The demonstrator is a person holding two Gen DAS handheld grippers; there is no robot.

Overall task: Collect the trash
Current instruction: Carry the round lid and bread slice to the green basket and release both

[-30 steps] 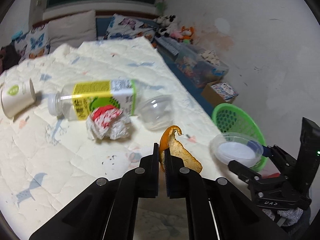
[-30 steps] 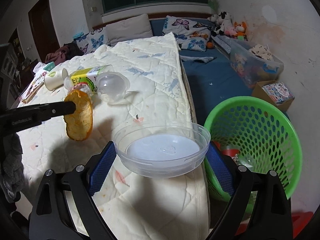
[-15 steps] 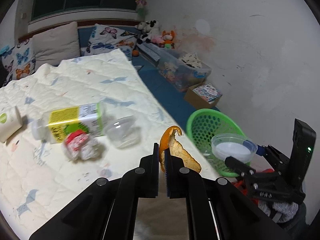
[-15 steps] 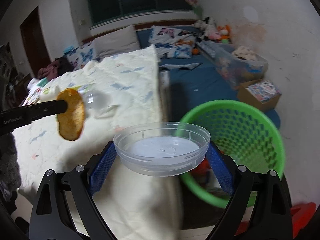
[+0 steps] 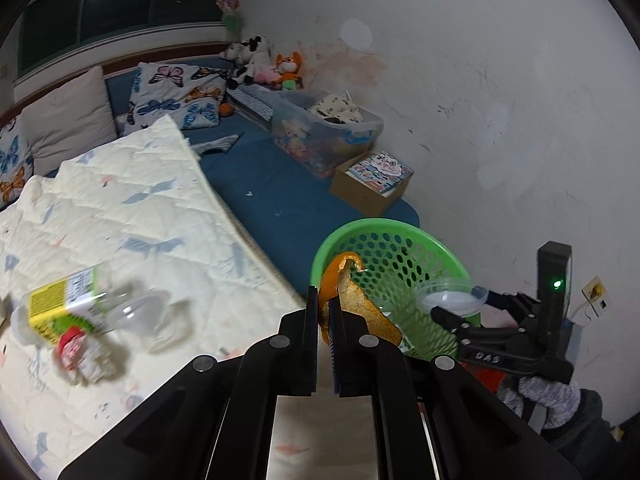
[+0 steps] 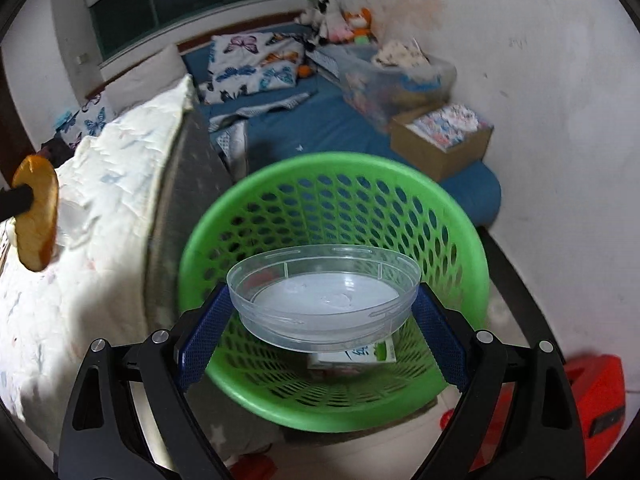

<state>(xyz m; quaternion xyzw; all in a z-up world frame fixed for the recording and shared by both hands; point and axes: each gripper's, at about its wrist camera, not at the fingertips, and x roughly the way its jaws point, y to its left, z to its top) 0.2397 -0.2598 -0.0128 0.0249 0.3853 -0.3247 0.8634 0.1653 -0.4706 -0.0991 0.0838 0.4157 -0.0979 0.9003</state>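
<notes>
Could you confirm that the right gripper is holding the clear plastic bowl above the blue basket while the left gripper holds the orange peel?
Nearly: the basket is green, as the right wrist view shows. The right gripper does hold the clear plastic bowl above it, and the left gripper holds the orange peel.

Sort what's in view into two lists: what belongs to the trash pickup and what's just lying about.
Part of the job:
- orange peel, clamped in the left tongs
- clear plastic lid, held in the right tongs
- green basket
- plastic bottle on the quilt
- crumpled wrapper

Just lying about:
- butterfly pillows
- stuffed toys
- storage bin
- cardboard box
</notes>
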